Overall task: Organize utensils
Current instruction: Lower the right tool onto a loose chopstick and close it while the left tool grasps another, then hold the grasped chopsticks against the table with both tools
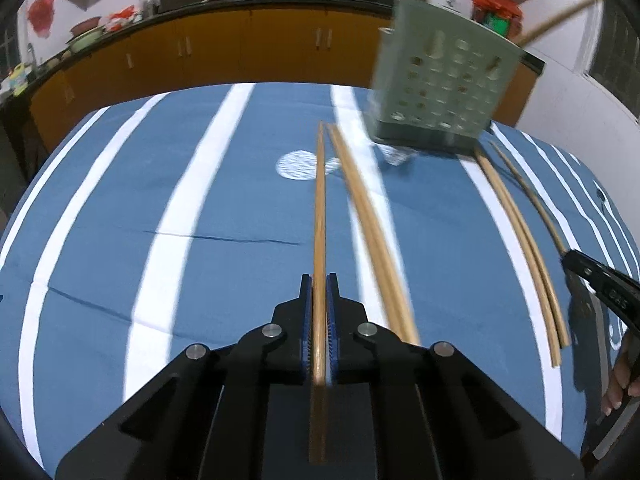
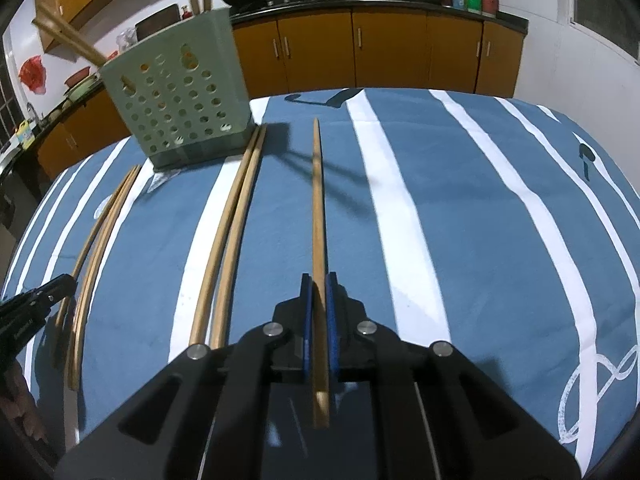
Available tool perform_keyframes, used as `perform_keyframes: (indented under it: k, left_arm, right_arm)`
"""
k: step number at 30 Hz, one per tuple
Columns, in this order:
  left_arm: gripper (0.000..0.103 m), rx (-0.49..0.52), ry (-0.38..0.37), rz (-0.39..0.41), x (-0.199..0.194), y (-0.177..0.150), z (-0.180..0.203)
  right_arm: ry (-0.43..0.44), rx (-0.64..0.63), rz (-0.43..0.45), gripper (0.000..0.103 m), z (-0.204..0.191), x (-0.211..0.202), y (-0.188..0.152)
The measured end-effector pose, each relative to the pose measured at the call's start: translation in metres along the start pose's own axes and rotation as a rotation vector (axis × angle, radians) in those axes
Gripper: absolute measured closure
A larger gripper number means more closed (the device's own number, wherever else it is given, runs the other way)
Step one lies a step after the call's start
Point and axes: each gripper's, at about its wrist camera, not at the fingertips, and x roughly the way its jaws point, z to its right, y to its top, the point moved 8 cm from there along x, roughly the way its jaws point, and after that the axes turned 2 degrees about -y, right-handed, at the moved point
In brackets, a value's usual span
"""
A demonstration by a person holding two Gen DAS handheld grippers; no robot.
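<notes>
Your left hand-held gripper (image 1: 319, 280) is clamped on a single wooden chopstick (image 1: 319, 216), the blue pads pressing it from both sides. The stick runs straight ahead from the jaws, its far tip pointing toward the green holder (image 1: 444, 88), and its butt end passes back between the black fingers toward the camera.

Your right hand-held gripper (image 2: 319, 280) is likewise closed tight on its own chopstick (image 2: 318, 208), which reaches forward over the cloth with its tip well short of the far edge of the bench (image 2: 500, 208). In the left wrist view the right gripper shows as a black tip at the right edge, with part of your hand beneath it.

The bench is covered by a blue cloth with white stripes. The perforated green holder stands upright near its far side, already containing a few chopsticks that lean out of the top.

Loose on the cloth lie two more pairs. One pair (image 2: 228, 240) rests side by side just left of your right gripper, far tips almost at the base of the holder. The other pair (image 2: 100, 248) lies farther left, close beside your left gripper's tip (image 2: 48, 292).

Behind the bench runs a kitchen counter (image 2: 380, 0) with orange cabinet doors and two dark woks on top.
</notes>
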Motion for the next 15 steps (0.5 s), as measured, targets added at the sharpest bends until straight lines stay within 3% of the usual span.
perform_keyframes:
  k: [15]
  left_arm:
    - [0.095,-0.01,-0.013,0.013,0.0001,0.0027,-0.0106]
  right_arm:
    - [0.002,-0.006,-0.007,0.094,-0.0019,0.0029,-0.0031]
